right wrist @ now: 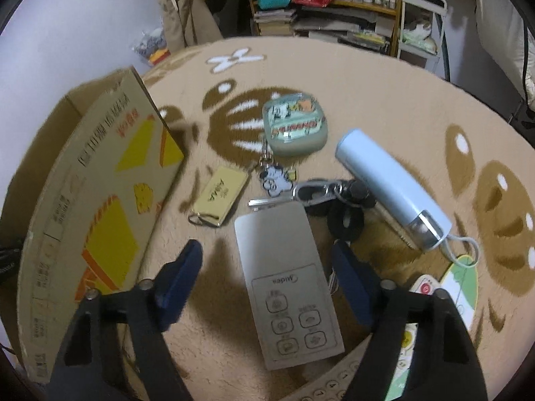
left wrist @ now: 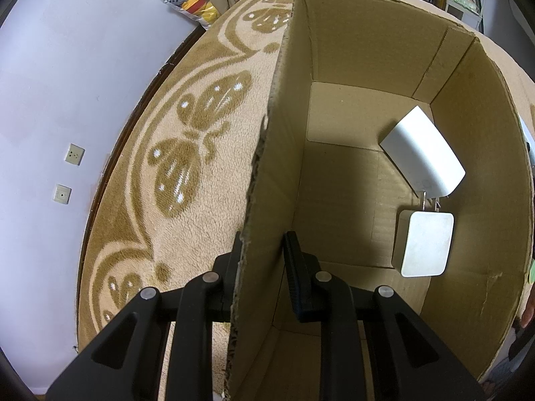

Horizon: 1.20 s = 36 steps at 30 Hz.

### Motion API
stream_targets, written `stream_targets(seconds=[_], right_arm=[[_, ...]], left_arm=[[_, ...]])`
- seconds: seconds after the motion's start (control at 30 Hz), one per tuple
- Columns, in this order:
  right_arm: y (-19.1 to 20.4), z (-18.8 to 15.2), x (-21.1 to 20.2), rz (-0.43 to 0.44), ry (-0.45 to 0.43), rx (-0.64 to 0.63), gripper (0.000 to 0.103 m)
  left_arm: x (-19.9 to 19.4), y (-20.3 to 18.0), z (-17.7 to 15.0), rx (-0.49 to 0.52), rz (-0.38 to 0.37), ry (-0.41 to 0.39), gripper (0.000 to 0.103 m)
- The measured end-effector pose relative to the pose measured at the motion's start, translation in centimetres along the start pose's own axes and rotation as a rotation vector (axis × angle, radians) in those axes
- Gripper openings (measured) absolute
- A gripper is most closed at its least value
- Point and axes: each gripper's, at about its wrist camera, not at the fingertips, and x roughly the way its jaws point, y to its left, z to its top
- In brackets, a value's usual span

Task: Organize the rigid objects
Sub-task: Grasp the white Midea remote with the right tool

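My left gripper (left wrist: 264, 250) is shut on the near wall of the cardboard box (left wrist: 267, 180), one finger outside, one inside. Inside the box lie a white plug adapter (left wrist: 423, 153) and a white rectangular device (left wrist: 424, 244). My right gripper (right wrist: 267, 257) is open, its blue fingers either side of a grey Midea remote (right wrist: 287, 287) lying on the carpet. The box (right wrist: 100, 207) stands to the left in the right wrist view. Beyond the remote lie a gold tag (right wrist: 222, 197), a green case (right wrist: 294, 127), keys with a carabiner (right wrist: 317, 193) and a pale blue cylinder (right wrist: 391, 187).
Everything rests on a beige carpet with brown patterns (right wrist: 367, 93). A black ring (right wrist: 346, 222), a small white remote (right wrist: 424, 287), a green-edged card (right wrist: 461, 284) and a keypad device (right wrist: 331, 387) lie near my right gripper. Shelves and clutter (right wrist: 334, 10) stand beyond.
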Motion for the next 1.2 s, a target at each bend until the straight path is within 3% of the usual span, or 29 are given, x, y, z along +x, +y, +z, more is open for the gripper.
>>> stream_targets(seconds=[0.2, 0.27, 0.33, 0.47, 0.77, 0.93, 1.2], right_arm=[[-0.7, -0.2, 0.6, -0.039, 0.022, 0.017, 0.077], [-0.9, -0.2, 0.4, -0.042, 0.020, 0.026, 0.062], [-0.9, -0.1, 0.4, -0.026, 0.024, 0.027, 0.056], [-0.5, -0.3, 0.7, 0.013, 0.045, 0.029, 0.055], [1.8, -0.5, 1.2, -0.111, 0.049, -0.091, 0.052], [1.7, -0.5, 0.3, -0.087, 0.034, -0.075, 0.051], [3.3, 0.8, -2.6, -0.042, -0.065, -0.094, 0.051]], left_arm=[[0.0, -0.1, 0.0, 0.002, 0.002, 0.000, 0.022], [0.0, -0.1, 0.0, 0.002, 0.003, 0.001, 0.022], [0.0, -0.1, 0.0, 0.003, 0.003, 0.000, 0.022], [-0.1, -0.1, 0.0, 0.003, 0.003, 0.000, 0.022], [-0.3, -0.5, 0.0, 0.015, 0.017, -0.003, 0.022], [-0.4, -0.5, 0.1, 0.013, 0.017, -0.002, 0.022], [-0.4, -0.5, 0.1, 0.015, 0.018, -0.003, 0.022]])
